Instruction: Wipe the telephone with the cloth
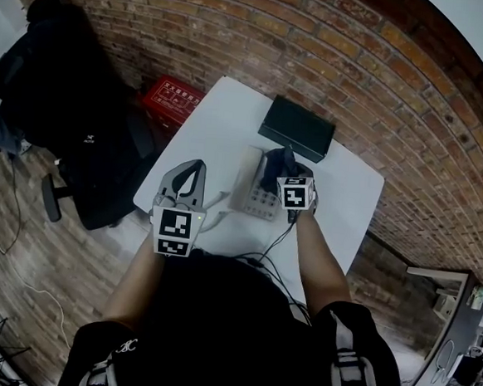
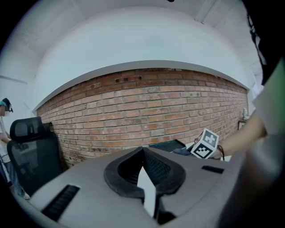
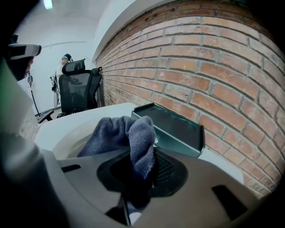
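Observation:
A grey-white telephone [image 1: 256, 196] lies in the middle of the white table [image 1: 222, 120]. My right gripper [image 1: 282, 164] hangs over its right part, shut on a dark blue cloth [image 1: 279, 164]. In the right gripper view the cloth [image 3: 127, 133] bunches out of the jaws and droops onto the telephone's pale casing [image 3: 71, 141]. My left gripper [image 1: 198, 168] hovers over the table's left side, left of the telephone. Its jaws are shut with nothing between them, and its own view shows it pointing level at the brick wall [image 2: 143, 152]. The right gripper's marker cube [image 2: 205, 144] shows there too.
A dark green box [image 1: 296, 127] stands behind the telephone near the brick wall and shows close ahead as the same box [image 3: 178, 127]. A red crate [image 1: 172, 99] and a black office chair [image 1: 72, 125] stand left of the table. Cables [image 1: 261, 260] trail off the front edge.

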Demonstrator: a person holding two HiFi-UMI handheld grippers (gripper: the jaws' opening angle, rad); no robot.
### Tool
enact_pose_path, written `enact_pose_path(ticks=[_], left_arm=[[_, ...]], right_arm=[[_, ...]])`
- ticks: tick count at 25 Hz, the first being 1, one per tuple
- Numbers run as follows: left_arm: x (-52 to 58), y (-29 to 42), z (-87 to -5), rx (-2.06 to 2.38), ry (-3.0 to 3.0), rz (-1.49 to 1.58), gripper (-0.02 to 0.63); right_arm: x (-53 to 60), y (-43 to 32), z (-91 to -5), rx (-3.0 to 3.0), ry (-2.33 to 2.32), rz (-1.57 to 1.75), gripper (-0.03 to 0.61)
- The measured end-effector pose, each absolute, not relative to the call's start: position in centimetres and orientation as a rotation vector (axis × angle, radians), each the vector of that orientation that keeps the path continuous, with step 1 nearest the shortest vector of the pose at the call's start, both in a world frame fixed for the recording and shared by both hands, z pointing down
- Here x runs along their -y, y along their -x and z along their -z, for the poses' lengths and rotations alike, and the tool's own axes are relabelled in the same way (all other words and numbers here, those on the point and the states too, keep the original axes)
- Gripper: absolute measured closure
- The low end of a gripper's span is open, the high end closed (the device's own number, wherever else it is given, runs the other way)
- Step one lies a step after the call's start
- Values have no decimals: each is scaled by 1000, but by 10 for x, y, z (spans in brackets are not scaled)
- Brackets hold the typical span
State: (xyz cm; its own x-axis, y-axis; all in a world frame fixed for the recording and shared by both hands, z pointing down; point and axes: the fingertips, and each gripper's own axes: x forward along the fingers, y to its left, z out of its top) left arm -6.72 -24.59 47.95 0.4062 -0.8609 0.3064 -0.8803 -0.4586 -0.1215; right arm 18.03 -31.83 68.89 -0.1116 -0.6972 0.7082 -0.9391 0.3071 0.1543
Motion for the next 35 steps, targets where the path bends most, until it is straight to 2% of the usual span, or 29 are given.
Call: enact_pose_path(ticks=[6,35], left_arm=[[248,58,-478,1573,-2612,-497,617],[253,14,-491,1337,-2724,-504,617]], right_arm=[[308,-195,-691,1857,-1508,-459,520],[175,-154,-725,1931,-1577,-711,520]])
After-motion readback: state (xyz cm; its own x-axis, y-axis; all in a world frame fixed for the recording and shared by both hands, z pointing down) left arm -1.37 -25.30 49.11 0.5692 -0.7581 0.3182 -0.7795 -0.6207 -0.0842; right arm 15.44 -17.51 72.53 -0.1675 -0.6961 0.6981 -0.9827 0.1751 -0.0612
